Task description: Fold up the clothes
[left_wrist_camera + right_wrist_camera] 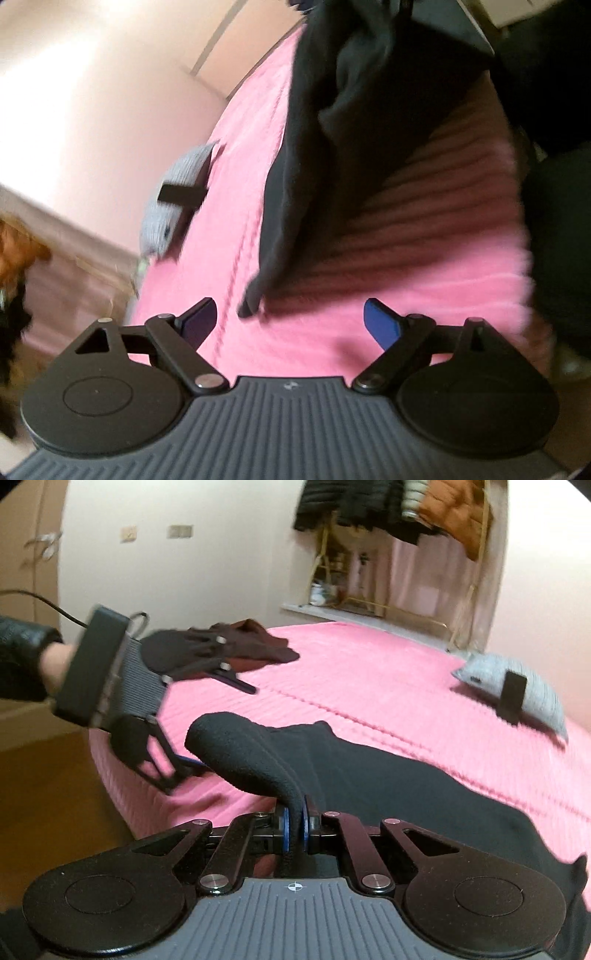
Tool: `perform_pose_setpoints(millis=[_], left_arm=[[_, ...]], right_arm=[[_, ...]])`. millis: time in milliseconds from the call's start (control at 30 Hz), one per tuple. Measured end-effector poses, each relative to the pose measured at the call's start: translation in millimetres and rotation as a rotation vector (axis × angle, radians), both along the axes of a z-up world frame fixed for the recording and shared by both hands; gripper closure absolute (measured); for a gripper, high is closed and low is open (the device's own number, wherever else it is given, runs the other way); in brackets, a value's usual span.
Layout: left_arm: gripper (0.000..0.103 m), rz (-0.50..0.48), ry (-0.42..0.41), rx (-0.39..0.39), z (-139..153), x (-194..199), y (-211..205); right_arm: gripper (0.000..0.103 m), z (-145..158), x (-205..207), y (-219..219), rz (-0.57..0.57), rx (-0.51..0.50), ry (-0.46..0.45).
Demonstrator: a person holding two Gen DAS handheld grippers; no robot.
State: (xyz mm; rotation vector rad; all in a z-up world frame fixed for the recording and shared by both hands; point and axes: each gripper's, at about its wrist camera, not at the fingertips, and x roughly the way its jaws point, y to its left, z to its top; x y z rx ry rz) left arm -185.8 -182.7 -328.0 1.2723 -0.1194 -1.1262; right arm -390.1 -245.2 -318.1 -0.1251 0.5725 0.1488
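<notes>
On the pink bed: black garment mid-fold

Right gripper (296, 821) pinches a soft, fleecy black garment (388, 775) edge; the rest drapes over the ribbed pink bed (369, 686). Left gripper (290, 323) gapes wide, empty. I'd regrab the loose corner, then pull both taut before laying it flat.

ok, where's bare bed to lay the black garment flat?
Bare pink blanket between the brown clothes at the far corner and the grey pillow. The near edge is crowded: the black garment, pinched in the right tongs, and the open left tongs.
</notes>
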Motion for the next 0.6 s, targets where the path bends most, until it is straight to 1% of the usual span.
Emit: perform_pose_setpoints(millis=[100, 133, 200, 233, 267, 367, 467, 533, 600], left_arm=[[0.019, -0.071, -0.025, 0.016, -5.7, 6.2, -14.1], [0.023, -0.093, -0.030, 0.024, -7.5, 7.5, -18.4], [0.045, -0.122, -0.026, 0.046, -9.1, 9.4, -26.9], [0.072, -0.125, -0.020, 0.052, -7.8, 9.8, -31.3], [0.089, -0.126, -0.014, 0.056, -5.2, 9.6, -35.8], [0.094, -0.133, -0.018, 0.052, 14.7, 4.1, -52.3], [0.095, -0.174, -0.073, 0.030, 48.1, -7.7, -77.6], [0.095, -0.231, -0.110, 0.002, 76.4, -25.3, -109.3], [0.095, -0.292, -0.144, -0.022, 100.5, -46.2, -144.1]], right_arm=[[0.098, 4.7, -6.6, -0.8, -0.009, 0.024, 0.001], [0.098, 4.8, -10.2, -1.3, -0.008, 0.025, -0.002], [0.098, 5.0, -16.9, -2.4, -0.006, 0.027, -0.007], [0.098, 5.1, -20.3, -2.9, -0.005, 0.028, -0.010], [0.098, 5.1, -23.7, -3.5, -0.005, 0.029, -0.013], [0.098, 8.1, -37.2, -11.0, -0.054, 0.048, -0.054], [0.098, 16.5, -62.0, -24.2, -0.136, 0.081, -0.118], [0.098, 24.5, -86.5, -37.9, -0.212, 0.107, -0.170], [0.098, 32.7, -119.0, -56.0, -0.316, 0.143, -0.233]])
